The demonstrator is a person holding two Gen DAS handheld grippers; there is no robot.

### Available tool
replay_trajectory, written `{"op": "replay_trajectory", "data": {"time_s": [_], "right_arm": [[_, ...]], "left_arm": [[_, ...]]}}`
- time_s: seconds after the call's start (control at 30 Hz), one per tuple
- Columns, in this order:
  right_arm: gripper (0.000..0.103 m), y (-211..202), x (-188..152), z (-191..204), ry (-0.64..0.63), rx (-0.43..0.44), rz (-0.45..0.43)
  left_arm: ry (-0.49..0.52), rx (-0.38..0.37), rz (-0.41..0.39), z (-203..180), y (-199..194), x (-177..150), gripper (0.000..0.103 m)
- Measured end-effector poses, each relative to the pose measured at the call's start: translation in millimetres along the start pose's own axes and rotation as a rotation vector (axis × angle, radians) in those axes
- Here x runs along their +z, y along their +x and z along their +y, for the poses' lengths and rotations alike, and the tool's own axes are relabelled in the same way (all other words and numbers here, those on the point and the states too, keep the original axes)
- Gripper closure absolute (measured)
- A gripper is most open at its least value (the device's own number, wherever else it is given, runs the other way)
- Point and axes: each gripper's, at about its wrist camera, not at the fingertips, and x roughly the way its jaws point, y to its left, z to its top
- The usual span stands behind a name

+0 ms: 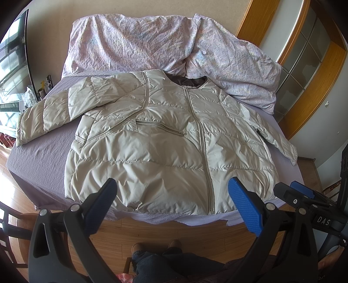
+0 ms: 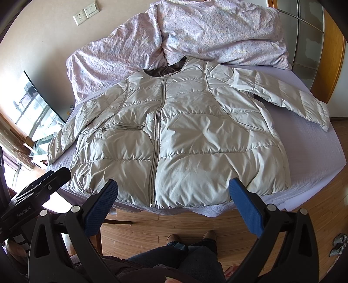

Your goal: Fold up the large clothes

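One padded jacket (image 1: 165, 141), pale beige and quilted, lies face up on the bed (image 1: 39, 165), zipped to the collar, hem toward you at the near edge of the mattress. It has two sleeves: the one on your left is spread outward across the purple sheet, and the one on your right runs out toward the bed's far side edge. One chest pocket zip crosses the panel on your left of the centre zip. One crumpled floral duvet (image 1: 134, 43) is heaped behind the collar.

Two grippers are in view. Your left gripper (image 1: 173, 203) hangs above the hem, clear of the fabric, its two blue-padded fingers spread wide with nothing between them. Your right gripper (image 2: 174, 204) holds the same pose over the hem, jaws wide apart and empty. Both point forward along the jacket toward the collar, held above the wooden floor (image 2: 174, 224) at the bed's foot.

Readable writing: "DAS" on the right unit as seen from the left wrist camera, and "GenRobot.AI" on the left unit as seen from the right wrist camera.

One wall socket plate (image 2: 79, 17) and one switch plate beside it are fixed to the wall. One flat screen (image 2: 41, 100) leans by the window side. Your two shoes (image 2: 174, 239) and dark trousers show below.
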Motion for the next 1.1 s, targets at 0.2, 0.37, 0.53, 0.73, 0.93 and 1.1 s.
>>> {"op": "replay_trajectory", "data": {"time_s": [0.2,0.37,0.53,0.73,0.93,1.1], "right_arm": [[0.001,0,0,0,0.000,0.000,0.000],[0.001,1,1,0,0.000,0.000,0.001],[0.001,2,1,1,0.000,0.001,0.001],[0.001,6,5,-2,0.000,0.002,0.002],[0.001,8,8,-4,0.003,0.004,0.002],[0.001,17,21,-18,0.024,-0.003,-0.002]], "left_arm": [[0.000,0.000,0.000,0,0,0,0.002],[-0.001,0.001,0.001,0,0,0,0.002],[0.000,0.001,0.001,0,0,0,0.002],[-0.001,0.003,0.002,0,0,0,0.002],[-0.013,0.021,0.003,2,6,4,0.002],[-0.010,0.053,-0.007,-1,14,15,0.002]]}}
